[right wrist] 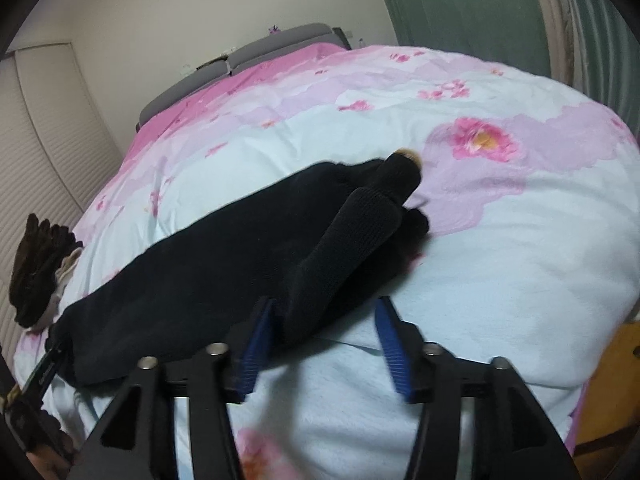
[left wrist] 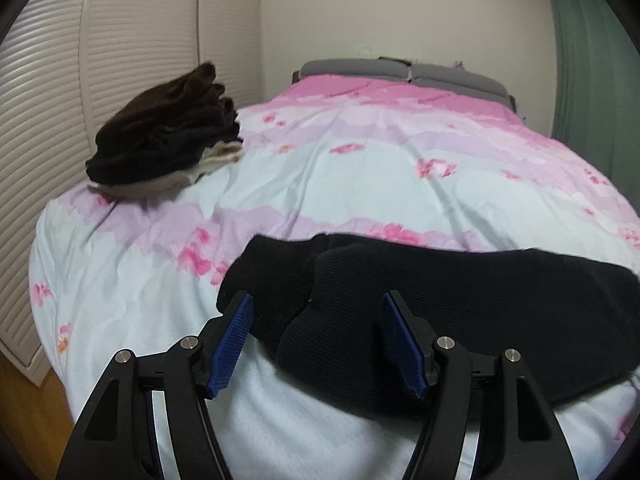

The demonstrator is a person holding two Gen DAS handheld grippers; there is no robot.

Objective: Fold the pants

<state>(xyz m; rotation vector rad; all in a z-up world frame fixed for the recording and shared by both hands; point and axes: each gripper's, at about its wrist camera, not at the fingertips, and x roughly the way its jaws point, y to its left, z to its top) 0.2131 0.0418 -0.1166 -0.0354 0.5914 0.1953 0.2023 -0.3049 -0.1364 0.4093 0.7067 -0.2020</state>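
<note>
The left gripper [left wrist: 318, 340] stands wide open, its blue ribbed pads [left wrist: 232, 344] spread apart and holding nothing; between and just beyond them lies the near edge of the black pants [left wrist: 440, 300], a fold of ribbed knit bulging up inside the gap. Whether the pads touch the cloth cannot be told. The right gripper [right wrist: 324, 344] is likewise spread wide and holds nothing, with a thick rolled ridge of the same pants [right wrist: 240, 272] running up from between its blue pads [right wrist: 390, 344] toward a cuff whose tan lining shows at the tip.

The pants lie in a long, roughly flat band across the near part of the bed, dark, soft and finely ribbed, bunched into rounded folds at both ends.

Under them spreads a quilt [left wrist: 360, 168], pale blue with lilac bands and pink flowers, turning solid pink toward the head of the bed; its surface is soft and lightly creased. On its far left corner sits a stack of folded clothes [left wrist: 164, 128], dark brown on top with a beige piece beneath. Grey pillows [left wrist: 400, 70] line the headboard end. Behind stand a plain cream wall [left wrist: 400, 8], white slatted doors [left wrist: 60, 100] on the left and a green curtain [left wrist: 588, 60] on the right. A strip of wooden floor [left wrist: 28, 412] shows beside the bed.
</note>
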